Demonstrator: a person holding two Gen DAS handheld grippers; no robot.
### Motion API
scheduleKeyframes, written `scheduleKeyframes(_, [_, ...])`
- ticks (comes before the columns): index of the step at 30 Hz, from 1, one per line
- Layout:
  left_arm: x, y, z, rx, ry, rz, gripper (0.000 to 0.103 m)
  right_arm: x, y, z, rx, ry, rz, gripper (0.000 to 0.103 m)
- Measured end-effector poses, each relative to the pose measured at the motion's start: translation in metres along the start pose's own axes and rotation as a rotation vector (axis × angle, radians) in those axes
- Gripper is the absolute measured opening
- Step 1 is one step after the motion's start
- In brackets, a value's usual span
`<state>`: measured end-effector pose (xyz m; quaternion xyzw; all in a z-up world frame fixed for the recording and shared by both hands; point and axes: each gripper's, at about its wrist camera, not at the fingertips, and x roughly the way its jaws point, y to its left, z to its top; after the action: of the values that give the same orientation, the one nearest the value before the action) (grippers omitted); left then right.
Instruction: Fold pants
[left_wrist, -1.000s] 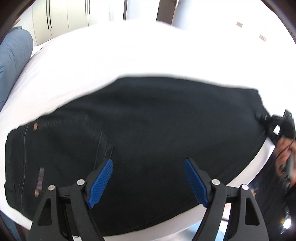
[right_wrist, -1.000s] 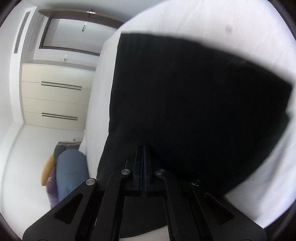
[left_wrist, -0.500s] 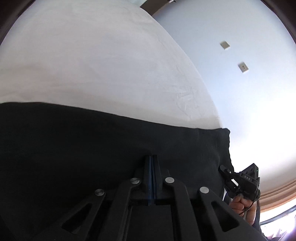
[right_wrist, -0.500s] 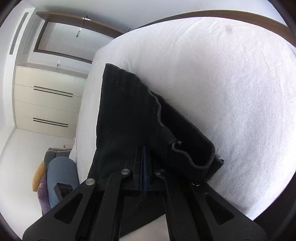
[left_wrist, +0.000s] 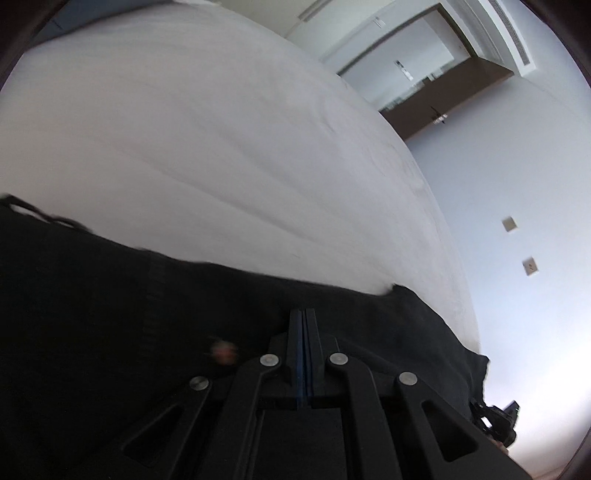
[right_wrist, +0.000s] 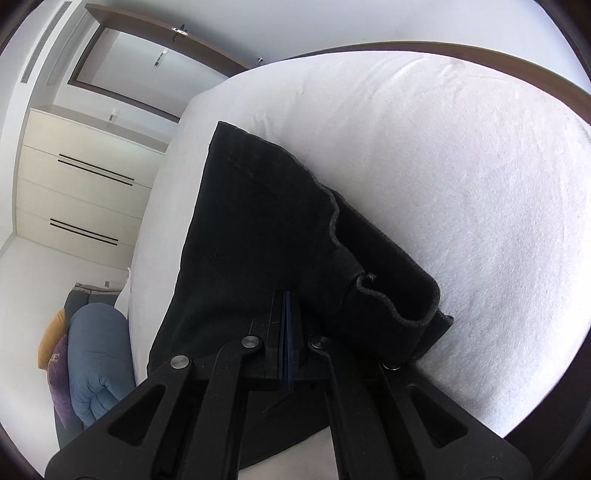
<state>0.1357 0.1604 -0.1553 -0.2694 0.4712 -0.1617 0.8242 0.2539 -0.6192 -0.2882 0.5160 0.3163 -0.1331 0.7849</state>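
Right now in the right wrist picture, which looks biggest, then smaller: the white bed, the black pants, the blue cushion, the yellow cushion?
1. White bed
2. Black pants
3. Blue cushion
4. Yellow cushion, partly hidden and farther away, so its true size is unsure.

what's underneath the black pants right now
The black pants lie on the white bed sheet, which shows all around them. The sheet directly beneath is covered, so anything there is hidden. The left gripper and the right gripper are each shut on the fabric.
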Motion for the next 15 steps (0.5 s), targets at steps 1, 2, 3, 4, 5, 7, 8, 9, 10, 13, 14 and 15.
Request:
scheduleKeyframes(1, [-0.016,0.014,0.004,-0.02,-0.046,0.07,0.004,-0.001,0.005,-0.001,-0.004,-0.002,-0.005,0.0])
scheduleKeyframes(2, [-0.033,0.029,0.006,-0.074,-0.086,0.071,0.004,-0.006,0.009,-0.003,-0.004,-0.003,-0.008,0.0])
scheduleKeyframes(3, [-0.046,0.036,0.005,-0.114,-0.118,0.077,0.004,-0.019,0.002,-0.015,-0.004,-0.003,-0.01,0.0])
scheduleKeyframes(4, [-0.056,0.035,0.003,-0.121,-0.143,0.077,0.0,-0.018,0.004,-0.015,0.001,-0.002,-0.012,0.0])
scheduleKeyframes(5, [-0.066,0.027,-0.003,-0.108,-0.159,0.061,0.0,-0.029,0.0,-0.015,0.004,0.0,-0.012,0.0])
scheduleKeyframes(7, [-0.067,-0.001,-0.02,-0.059,-0.141,-0.031,0.0,-0.027,0.002,-0.015,0.005,0.007,-0.008,0.0])
scheduleKeyframes(8, [-0.064,-0.025,-0.035,-0.012,-0.13,-0.094,0.004,-0.027,0.003,-0.015,0.002,0.008,-0.007,0.0])
scheduleKeyframes(9, [-0.06,-0.043,-0.047,0.011,-0.121,-0.133,0.01,-0.029,-0.002,-0.017,-0.002,0.005,-0.006,0.0])
scheduleKeyframes(10, [-0.05,-0.067,-0.064,0.046,-0.1,-0.186,0.023,-0.031,-0.001,-0.018,-0.006,0.003,-0.008,0.0])
scheduleKeyframes(13, [-0.008,-0.112,-0.106,0.137,0.004,-0.247,0.029,-0.032,-0.004,-0.021,-0.017,-0.002,-0.01,0.0])
scheduleKeyframes(14, [0.01,-0.117,-0.117,0.17,0.053,-0.211,0.029,-0.032,-0.004,-0.021,-0.018,-0.001,-0.008,0.0])
scheduleKeyframes(15, [0.021,-0.118,-0.124,0.187,0.081,-0.172,0.029,-0.032,-0.004,-0.021,-0.02,0.003,-0.007,0.0])
